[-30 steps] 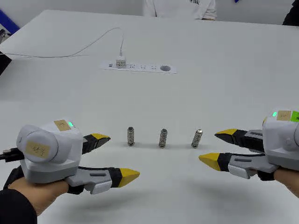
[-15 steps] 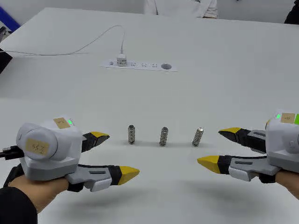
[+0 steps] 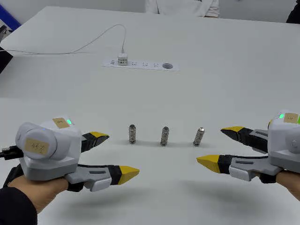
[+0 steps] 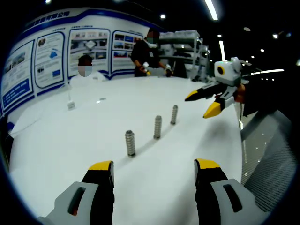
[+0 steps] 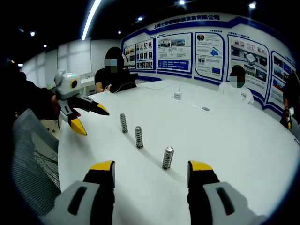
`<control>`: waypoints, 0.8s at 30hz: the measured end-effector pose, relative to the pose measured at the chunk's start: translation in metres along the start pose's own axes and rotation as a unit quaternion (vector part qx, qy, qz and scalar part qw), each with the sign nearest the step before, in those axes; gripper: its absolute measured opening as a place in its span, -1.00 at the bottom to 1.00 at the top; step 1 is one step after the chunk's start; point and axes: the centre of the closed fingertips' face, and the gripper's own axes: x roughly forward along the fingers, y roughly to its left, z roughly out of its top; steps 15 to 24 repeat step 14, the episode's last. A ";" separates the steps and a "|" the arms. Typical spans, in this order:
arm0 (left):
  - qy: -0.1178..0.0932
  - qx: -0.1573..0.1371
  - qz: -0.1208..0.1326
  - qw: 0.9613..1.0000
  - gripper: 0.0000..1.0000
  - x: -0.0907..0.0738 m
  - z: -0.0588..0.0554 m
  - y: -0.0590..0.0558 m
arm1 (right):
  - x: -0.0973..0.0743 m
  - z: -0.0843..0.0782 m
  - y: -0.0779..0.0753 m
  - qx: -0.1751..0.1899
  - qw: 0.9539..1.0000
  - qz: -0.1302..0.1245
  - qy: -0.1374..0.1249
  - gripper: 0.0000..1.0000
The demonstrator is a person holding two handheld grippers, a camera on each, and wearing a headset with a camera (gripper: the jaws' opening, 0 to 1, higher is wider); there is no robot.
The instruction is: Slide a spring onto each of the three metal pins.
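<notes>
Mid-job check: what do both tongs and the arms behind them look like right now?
The left tongs and right tongs match: white-grey housings, grey and black jaws with yellow tips, tan paper labels and a small green light on top. A black cable trails behind the left one. A dark sleeve covers the left forearm.

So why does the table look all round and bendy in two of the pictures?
Left gripper view and right gripper view: a fisheye lens bends the table edge and the wall behind; head view: no bending, sharp, with faint soft shadows by the springs.
</notes>
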 end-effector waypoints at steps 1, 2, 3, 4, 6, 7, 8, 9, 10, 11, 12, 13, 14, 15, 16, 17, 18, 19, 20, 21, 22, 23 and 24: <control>0.000 0.000 0.000 1.000 0.42 0.000 0.000 0.000 | 0.000 0.000 -0.001 0.001 1.000 -0.001 0.000 0.28; 0.000 0.000 0.000 1.000 0.41 0.000 0.000 0.000 | -0.001 0.000 -0.002 0.001 1.000 -0.002 0.000 0.28; 0.000 0.000 0.000 1.000 0.41 0.000 0.000 0.000 | -0.001 0.000 -0.002 0.002 1.000 -0.003 -0.001 0.28; 0.000 -0.001 0.000 1.000 0.42 0.001 0.000 0.000 | -0.001 0.000 -0.002 0.002 1.000 -0.002 -0.002 0.28; -0.001 -0.002 -0.001 1.000 0.42 0.001 0.001 0.000 | -0.001 0.000 -0.002 0.001 1.000 -0.003 -0.001 0.28; -0.001 -0.001 0.000 1.000 0.42 0.001 0.001 0.000 | -0.001 0.000 -0.003 0.001 1.000 -0.004 0.000 0.28; -0.001 -0.001 -0.001 1.000 0.41 0.001 0.001 0.000 | -0.001 0.000 -0.002 0.002 1.000 -0.004 -0.001 0.28; -0.001 -0.002 -0.001 1.000 0.42 0.001 0.001 0.000 | -0.001 0.000 -0.002 0.003 1.000 -0.004 -0.002 0.28; -0.001 -0.002 -0.001 1.000 0.42 0.001 0.001 0.000 | -0.001 0.000 -0.003 0.002 1.000 -0.005 -0.002 0.28; -0.001 -0.002 -0.001 1.000 0.42 0.001 0.001 0.000 | -0.001 0.000 -0.003 0.002 1.000 -0.005 -0.001 0.28; -0.001 -0.002 0.000 1.000 0.42 0.001 0.001 0.001 | -0.001 0.001 -0.003 0.003 1.000 -0.006 -0.002 0.28; -0.001 -0.002 0.000 1.000 0.42 0.001 0.001 0.001 | -0.001 0.001 -0.004 0.004 1.000 -0.006 -0.003 0.28; -0.002 -0.002 0.000 1.000 0.42 0.000 0.001 0.001 | -0.001 0.001 -0.004 0.004 1.000 -0.006 -0.003 0.28; -0.002 -0.002 0.000 1.000 0.42 0.000 0.001 0.001 | -0.001 0.001 -0.004 0.004 1.000 -0.006 -0.003 0.28; -0.002 -0.002 0.000 1.000 0.42 0.000 0.001 0.001 | -0.001 0.001 -0.004 0.004 1.000 -0.006 -0.003 0.28; -0.002 -0.002 0.000 1.000 0.42 0.000 0.001 0.001 | -0.001 0.001 -0.004 0.004 1.000 -0.006 -0.003 0.28; -0.002 -0.002 0.000 1.000 0.42 0.000 0.001 0.001 | -0.001 0.001 -0.004 0.004 1.000 -0.006 -0.003 0.28; -0.002 -0.002 0.000 1.000 0.42 0.000 0.001 0.001 | -0.001 0.001 -0.004 0.004 1.000 -0.006 -0.003 0.28; -0.002 -0.002 0.000 1.000 0.42 0.000 0.001 0.001 | -0.001 0.001 -0.004 0.004 1.000 -0.006 -0.003 0.28; -0.002 -0.002 0.000 1.000 0.42 0.000 0.001 0.001 | -0.001 0.001 -0.004 0.004 1.000 -0.006 -0.003 0.28; -0.002 -0.002 0.000 1.000 0.42 0.000 0.001 0.001 | -0.001 0.001 -0.004 0.004 1.000 -0.006 -0.003 0.28; -0.002 -0.002 0.000 1.000 0.42 0.000 0.001 0.001 | -0.001 0.001 -0.004 0.004 1.000 -0.006 -0.003 0.28; -0.002 -0.002 0.000 1.000 0.42 0.000 0.001 0.001 | -0.001 0.001 -0.004 0.004 1.000 -0.006 -0.003 0.28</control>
